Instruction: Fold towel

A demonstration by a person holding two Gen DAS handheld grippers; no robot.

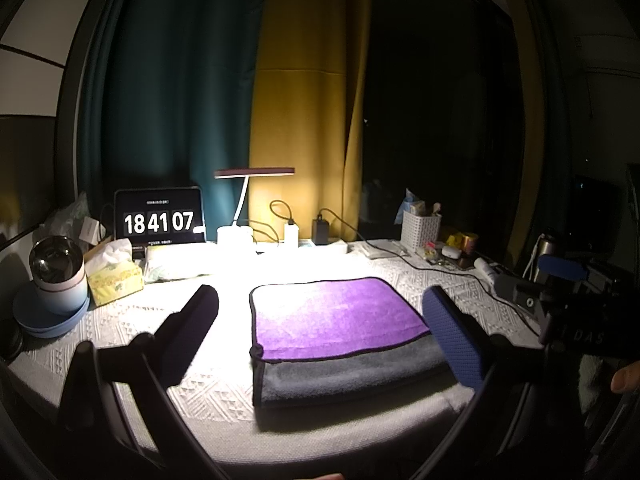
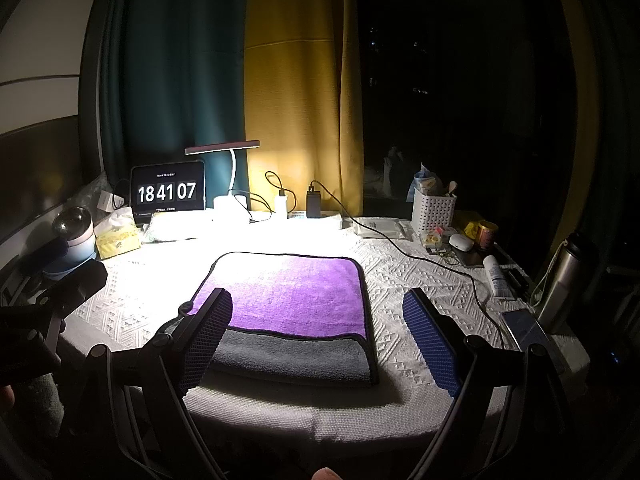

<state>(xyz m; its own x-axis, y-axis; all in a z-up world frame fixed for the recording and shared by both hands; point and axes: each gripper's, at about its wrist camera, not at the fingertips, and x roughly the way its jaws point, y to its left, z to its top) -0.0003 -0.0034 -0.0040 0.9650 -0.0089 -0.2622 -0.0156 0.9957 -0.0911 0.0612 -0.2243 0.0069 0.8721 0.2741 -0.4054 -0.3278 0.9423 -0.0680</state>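
Note:
A towel point(image 1: 336, 320), purple on top with a grey underside and dark trim, lies folded on the white patterned tablecloth point(image 1: 132, 328). The purple layer covers the far part; a grey strip shows along the near edge. It also shows in the right wrist view point(image 2: 288, 300). My left gripper point(image 1: 320, 328) is open and empty, held above the towel's near edge. My right gripper point(image 2: 318, 328) is open and empty above the same near edge. The right gripper shows at the right in the left wrist view point(image 1: 568, 300); the left gripper shows at the left in the right wrist view point(image 2: 60, 292).
At the back stand a clock tablet point(image 1: 160, 220), a desk lamp point(image 1: 248, 200), chargers with cables point(image 1: 320, 228) and a white basket point(image 1: 420, 228). A tissue box point(image 1: 114, 276) and a cup on blue plates point(image 1: 56, 276) are at left. A steel bottle point(image 2: 568, 280), a phone point(image 2: 528, 328) and small items are at right.

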